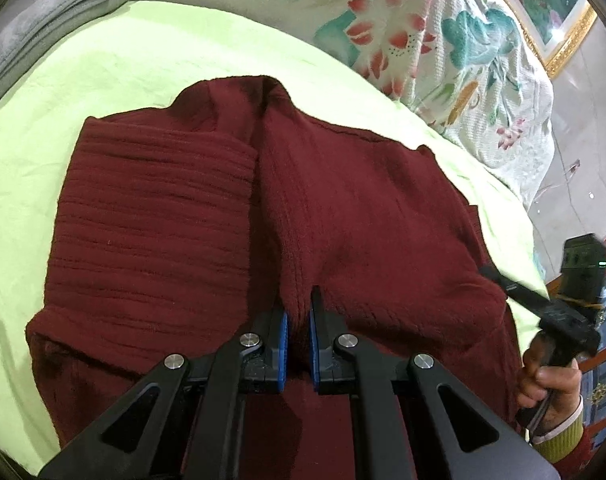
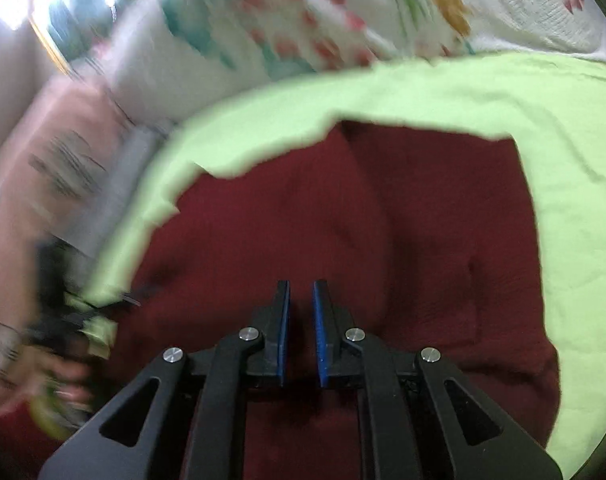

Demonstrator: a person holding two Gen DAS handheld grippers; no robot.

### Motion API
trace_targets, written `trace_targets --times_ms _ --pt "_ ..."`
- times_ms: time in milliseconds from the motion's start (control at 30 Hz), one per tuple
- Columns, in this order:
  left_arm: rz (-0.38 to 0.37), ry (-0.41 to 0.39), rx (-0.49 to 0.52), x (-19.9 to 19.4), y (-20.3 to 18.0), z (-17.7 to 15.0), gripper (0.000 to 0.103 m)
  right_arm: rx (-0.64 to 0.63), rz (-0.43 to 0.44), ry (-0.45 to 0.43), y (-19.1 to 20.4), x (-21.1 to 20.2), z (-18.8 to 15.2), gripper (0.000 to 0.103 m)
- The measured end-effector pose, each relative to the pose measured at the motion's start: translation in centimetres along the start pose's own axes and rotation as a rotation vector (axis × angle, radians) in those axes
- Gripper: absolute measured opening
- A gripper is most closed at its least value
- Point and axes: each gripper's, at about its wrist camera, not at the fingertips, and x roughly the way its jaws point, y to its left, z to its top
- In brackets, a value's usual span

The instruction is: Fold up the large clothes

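Observation:
A dark red knitted garment [image 1: 163, 220] lies partly folded on a lime green bedsheet [image 1: 103, 80]. One ribbed flap is laid over its left half. My left gripper [image 1: 299, 304] is shut on a raised ridge of the garment at its near edge, and the cloth stands up between the blue pads. In the left wrist view my right gripper [image 1: 485, 271] reaches the garment's right edge, held by a person's hand [image 1: 551, 380]. The blurred right wrist view shows that gripper [image 2: 301, 288] low over the garment [image 2: 423, 220] with a narrow gap. Whether cloth is pinched there I cannot make out.
A floral quilt [image 1: 423, 40] is bunched along the far side of the bed. Folded grey cloth [image 1: 63, 8] lies at the far left corner. A gold-framed picture [image 1: 563, 20] hangs beyond. The sheet [image 2: 563, 160] stretches out right of the garment. A blurred hand [image 2: 35, 384] is at the left.

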Motion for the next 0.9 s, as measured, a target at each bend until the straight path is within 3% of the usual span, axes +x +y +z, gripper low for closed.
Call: trace_targets --times_ms 33,167,267,467,567,600,633,700,833,900 --pt "0.002 0.001 -0.002 0.0 0.1 0.0 0.008 0.016 -0.034 0.023 -0.6 0.8 -0.1 0.012" --pt "0.008 0.005 -0.008 0.1 0.5 0.1 0.011 0.137 0.000 -0.005 -3.1 0.9 0.0 0.012" --pt "0.015 0.006 -0.003 -0.5 0.4 -0.2 0.016 0.146 0.012 -0.040 -2.8 -0.9 0.0 0.012" --pt "-0.001 -0.001 0.002 -3.6 0.5 -2.1 0.017 0.162 0.078 -0.092 -1.1 -4.5 -1.2 0.013" --pt "-0.063 0.027 0.003 -4.3 -0.5 -3.4 0.018 0.146 0.137 -0.070 0.7 -5.0 -2.2 0.030" --pt "-0.082 0.034 0.009 -4.3 -1.1 -3.7 0.020 0.133 0.150 -0.062 1.5 -5.0 -2.4 0.042" --pt "-0.105 0.041 0.018 -4.3 -1.7 -3.9 0.021 0.114 0.163 -0.060 2.2 -5.0 -2.5 0.047" --pt "-0.157 0.067 0.051 -3.8 -3.6 -4.6 0.027 0.034 0.189 -0.060 4.3 -4.9 -2.4 0.048" --pt "-0.175 0.110 0.113 -1.9 -6.2 -5.5 0.027 -0.183 0.147 -0.052 7.8 -3.9 -1.5 0.059" --pt "-0.201 0.130 0.115 -1.0 -6.9 -5.6 0.027 -0.276 0.139 -0.023 8.8 -2.6 -1.1 0.059"
